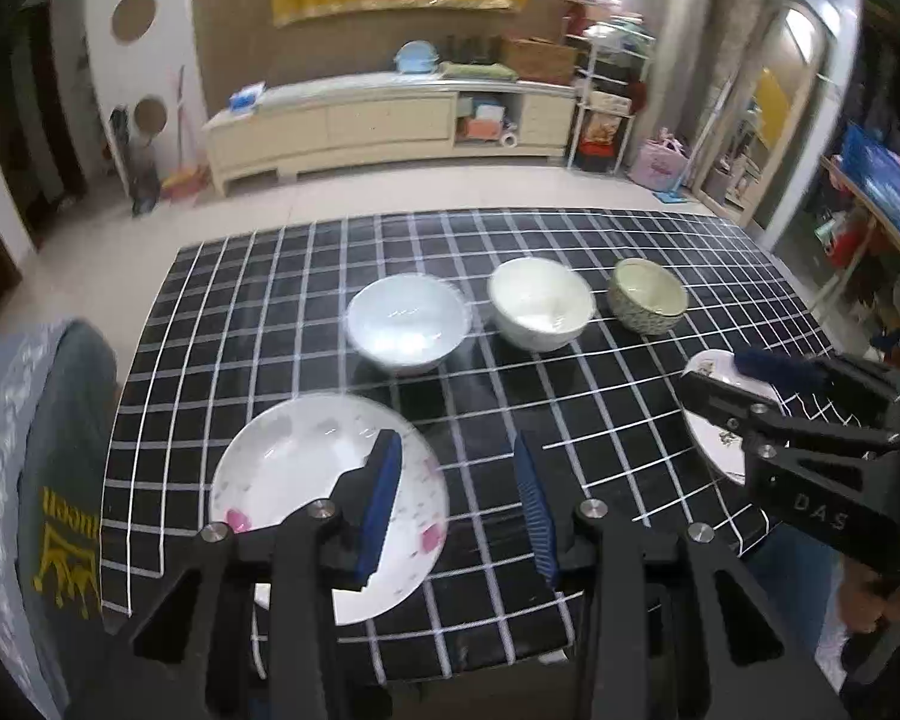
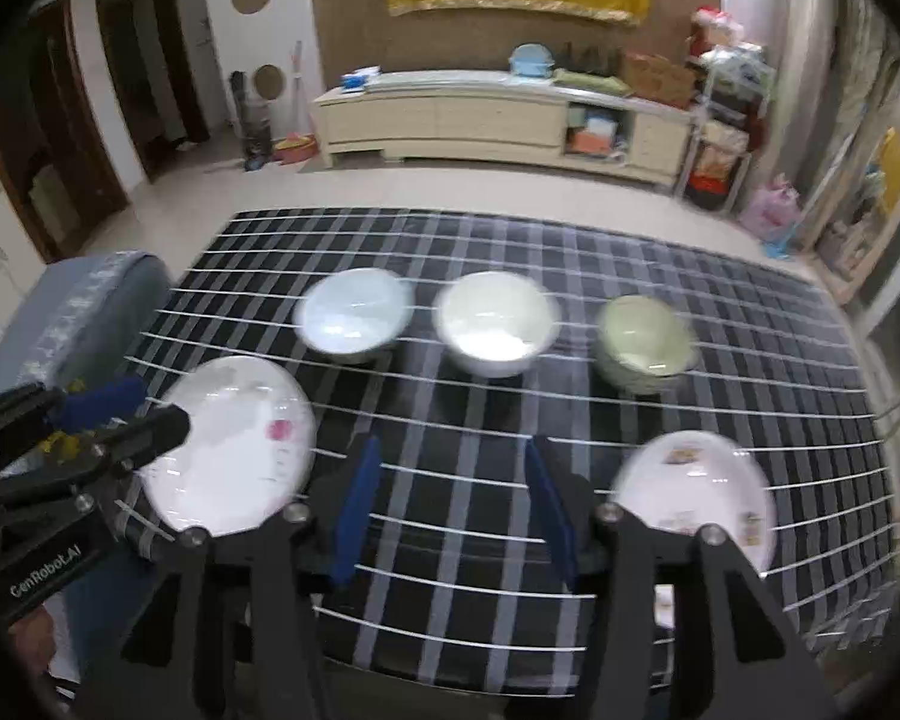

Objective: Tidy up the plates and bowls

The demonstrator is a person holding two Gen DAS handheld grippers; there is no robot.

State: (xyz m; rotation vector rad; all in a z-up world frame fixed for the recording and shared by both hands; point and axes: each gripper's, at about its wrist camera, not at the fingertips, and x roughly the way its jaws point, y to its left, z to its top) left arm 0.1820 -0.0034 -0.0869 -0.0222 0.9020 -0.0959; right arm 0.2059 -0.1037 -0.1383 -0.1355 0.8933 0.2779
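Both your grippers, left [image 1: 459, 504] and right [image 2: 453, 516], hang parted and empty above the table [image 1: 570, 420]. Three bowls [image 1: 539, 303] sit in the far row, two plates [image 1: 282, 468] lie nearer; clamp a plate's thin rim carelessly and you may skid it off the near edge.

Right wrist view motion-blurred; small plate [image 2: 693, 492] print unreadable. Left view: right tool [image 1: 711, 375] covers small plate.

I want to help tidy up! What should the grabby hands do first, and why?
Probably lower the left gripper onto the near rim of the pink-flowered plate. Its jaws are open and empty, and that plate lies right under it. The small plate and three bowls, one of them the green bowl, sit apart, unstacked.
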